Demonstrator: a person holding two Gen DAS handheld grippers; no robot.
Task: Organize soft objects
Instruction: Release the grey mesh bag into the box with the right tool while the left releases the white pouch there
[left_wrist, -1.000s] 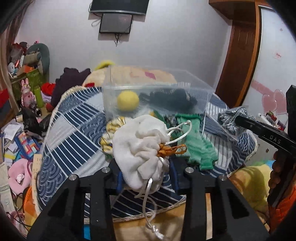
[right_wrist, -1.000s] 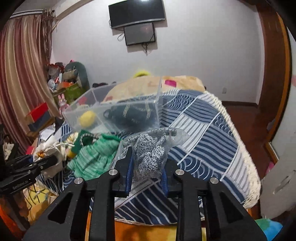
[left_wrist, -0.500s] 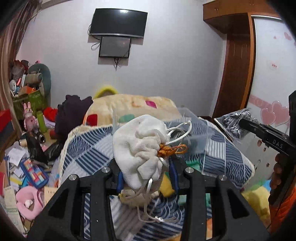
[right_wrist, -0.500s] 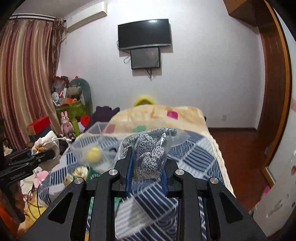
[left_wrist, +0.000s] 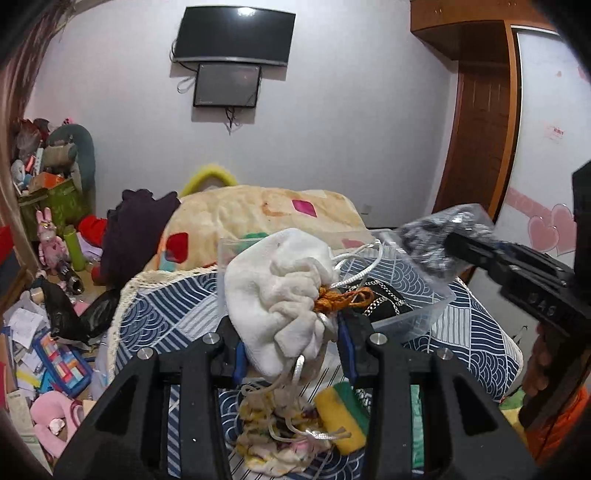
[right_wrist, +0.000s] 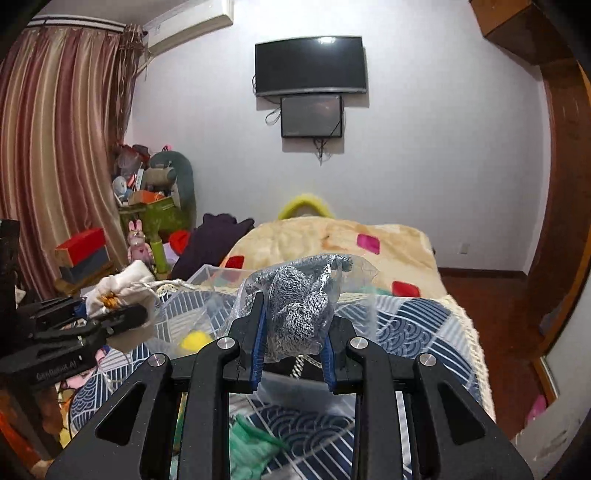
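My left gripper (left_wrist: 291, 347) is shut on a white drawstring pouch (left_wrist: 277, 291) with an orange tie, held in the air above the near side of a clear plastic bin (left_wrist: 417, 314). My right gripper (right_wrist: 293, 354) is shut on a clear bag of grey knit fabric (right_wrist: 299, 310), held above the same bin (right_wrist: 218, 280). The bin holds a yellow ball (right_wrist: 195, 338) and a dark item (left_wrist: 384, 299). Each gripper shows in the other's view: the pouch (right_wrist: 122, 291) at left, the grey bag (left_wrist: 439, 236) at right.
The bin stands on a blue patterned cloth (left_wrist: 170, 314) over a round table. On the cloth lie a yellow-green sponge (left_wrist: 343, 413), a floral pouch (left_wrist: 273, 439) and a green knit piece (right_wrist: 251, 439). A bed with a cream blanket (right_wrist: 332, 240) is behind. Clutter covers the floor at left (left_wrist: 48, 362).
Both grippers rose from low over the table with their loads and now hold them above the bin. The bin has come closer under them in the last half second.
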